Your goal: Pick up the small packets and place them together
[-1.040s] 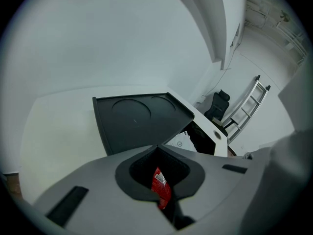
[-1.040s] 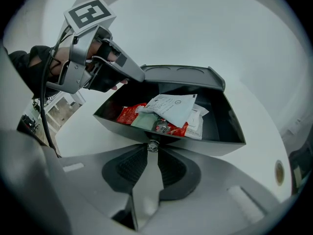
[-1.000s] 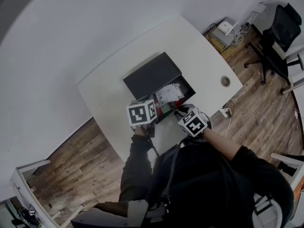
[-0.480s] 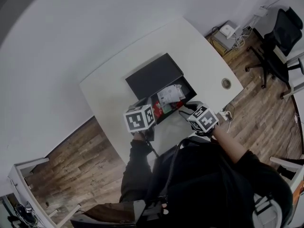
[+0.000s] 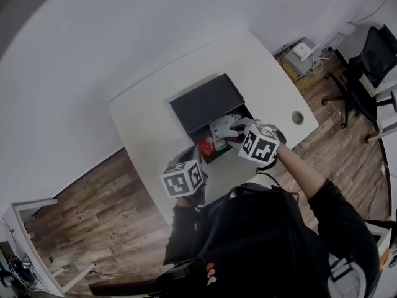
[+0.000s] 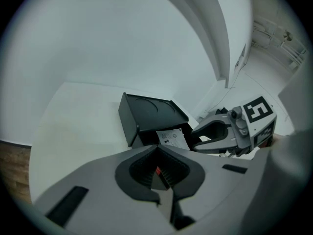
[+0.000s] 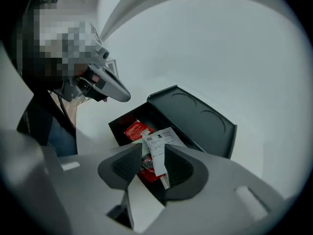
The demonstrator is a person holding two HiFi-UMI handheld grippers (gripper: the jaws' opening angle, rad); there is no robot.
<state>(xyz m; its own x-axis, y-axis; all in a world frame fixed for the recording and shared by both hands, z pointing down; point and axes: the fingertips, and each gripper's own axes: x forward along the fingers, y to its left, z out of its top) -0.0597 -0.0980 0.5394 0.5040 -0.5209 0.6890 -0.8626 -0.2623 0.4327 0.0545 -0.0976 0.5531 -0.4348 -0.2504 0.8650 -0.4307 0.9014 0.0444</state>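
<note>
Labels first: black print and a small code can be seen on the white packet [image 7: 157, 143], but it's way too tiny to be read. The packet is seen between the right gripper's [image 7: 154, 155] jaws, which have just been opening and are spread apart over the black box [image 7: 116, 127]. The red packets [image 7: 136, 130] inside are shown clearly in the right gripper view but are hidden by the box wall in the left one. The left gripper [image 6: 156, 153] is held away from the box with its jaws together.

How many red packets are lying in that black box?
2. One red packet lies uncovered at one end of the box; the other shows partly under the white packet beside it. More may be hidden underneath.
</note>
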